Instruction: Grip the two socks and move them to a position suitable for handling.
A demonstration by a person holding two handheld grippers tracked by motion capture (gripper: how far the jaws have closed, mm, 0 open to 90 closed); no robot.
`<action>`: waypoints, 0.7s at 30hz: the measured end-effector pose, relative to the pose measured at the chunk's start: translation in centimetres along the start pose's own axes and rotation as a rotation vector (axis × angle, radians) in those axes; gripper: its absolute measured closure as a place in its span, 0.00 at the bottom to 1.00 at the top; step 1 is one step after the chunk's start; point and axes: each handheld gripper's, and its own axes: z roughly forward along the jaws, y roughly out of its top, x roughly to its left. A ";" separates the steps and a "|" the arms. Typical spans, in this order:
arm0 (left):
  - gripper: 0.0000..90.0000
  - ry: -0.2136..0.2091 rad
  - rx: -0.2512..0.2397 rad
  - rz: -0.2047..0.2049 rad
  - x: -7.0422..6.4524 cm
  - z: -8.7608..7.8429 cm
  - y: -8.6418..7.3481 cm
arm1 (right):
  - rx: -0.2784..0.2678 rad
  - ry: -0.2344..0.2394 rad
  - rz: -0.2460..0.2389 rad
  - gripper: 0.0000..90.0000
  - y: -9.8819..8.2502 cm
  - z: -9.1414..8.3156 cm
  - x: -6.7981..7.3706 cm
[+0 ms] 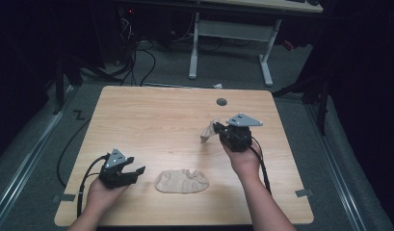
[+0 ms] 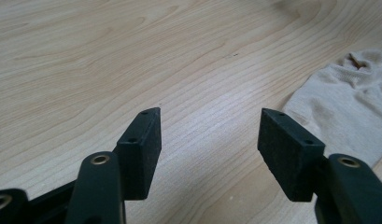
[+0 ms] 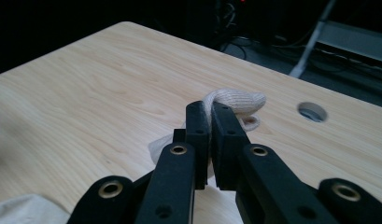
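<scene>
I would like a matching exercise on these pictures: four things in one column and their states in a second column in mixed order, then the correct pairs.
Things:
1. left gripper
2. right gripper
3. sock on the table
4. round hole

States:
A. lies flat near the front edge
B. jaws open, nothing between them
C. sits in the tabletop near the far edge
D. jaws shut on the lifted sock

Pairs: 1-B, 2-D, 3-A, 4-C

Left gripper (image 1: 135,172) sits low near the front edge with its jaws spread wide and nothing between them, hand (image 1: 104,195) wrapped round the back, while the right gripper (image 1: 217,129) is up off the surface, jaws clamped tight, forearm reaching in from the bottom.
</scene>
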 end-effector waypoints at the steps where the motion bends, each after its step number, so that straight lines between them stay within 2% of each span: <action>1: 0.45 0.001 -0.001 0.001 0.0 0.0 0.0 | -0.001 0.010 -0.011 0.96 0.1 0.2 0.5; 8: 0.45 0.005 -0.004 0.001 0.1 -0.2 0.0 | -0.009 0.110 -0.041 0.96 1.1 2.5 4.3; 15: 0.45 0.007 -0.008 -0.004 0.2 -0.2 -0.1 | -0.014 0.217 -0.089 0.96 2.3 4.9 9.1; 19: 0.45 0.010 -0.007 -0.002 0.3 -0.4 -0.1 | 0.004 0.243 -0.125 0.96 2.3 6.2 10.9; 21: 0.44 0.008 -0.011 -0.008 0.3 -0.5 -0.1 | 0.028 0.244 -0.139 0.96 1.7 6.8 11.2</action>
